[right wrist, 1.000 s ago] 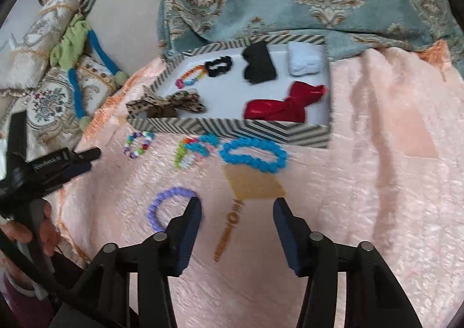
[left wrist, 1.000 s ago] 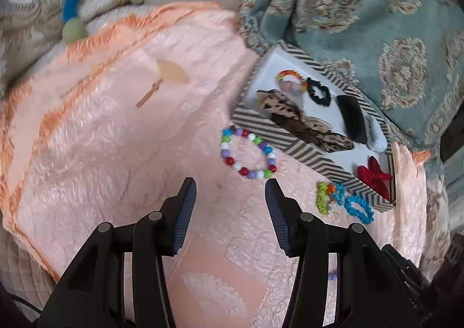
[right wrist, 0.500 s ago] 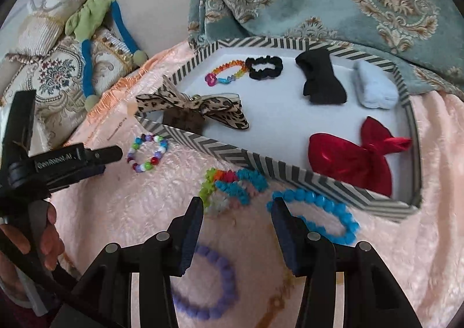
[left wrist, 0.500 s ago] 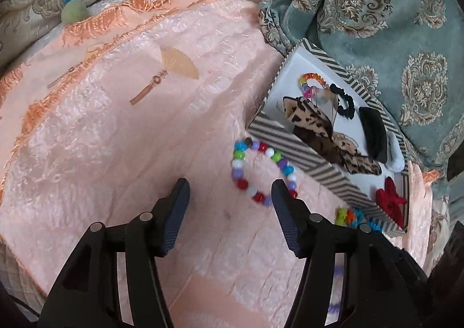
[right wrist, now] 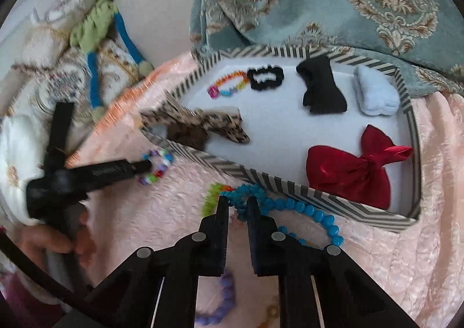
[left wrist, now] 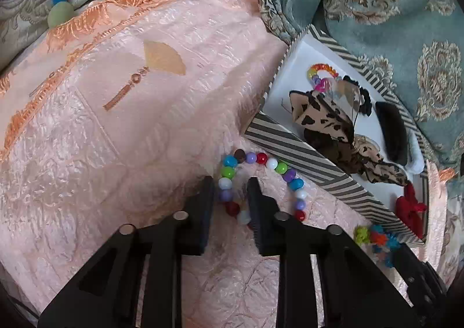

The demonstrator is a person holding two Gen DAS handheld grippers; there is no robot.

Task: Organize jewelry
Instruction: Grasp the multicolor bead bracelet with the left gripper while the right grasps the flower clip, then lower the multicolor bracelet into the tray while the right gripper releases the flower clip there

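The purple bracelet (right wrist: pixel 223 296) lay partly hidden beneath the right gripper (right wrist: pixel 235 203). To that gripper's left, the left gripper (right wrist: pixel 145 167) and the hand (right wrist: pixel 58 241) were smeared by blur.

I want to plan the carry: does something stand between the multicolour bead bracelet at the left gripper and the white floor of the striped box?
Only the box's near striped wall stands between. The multicolour bead bracelet lies on the peach cloth right against it, so it must go over. Just past the wall lies the leopard bow.
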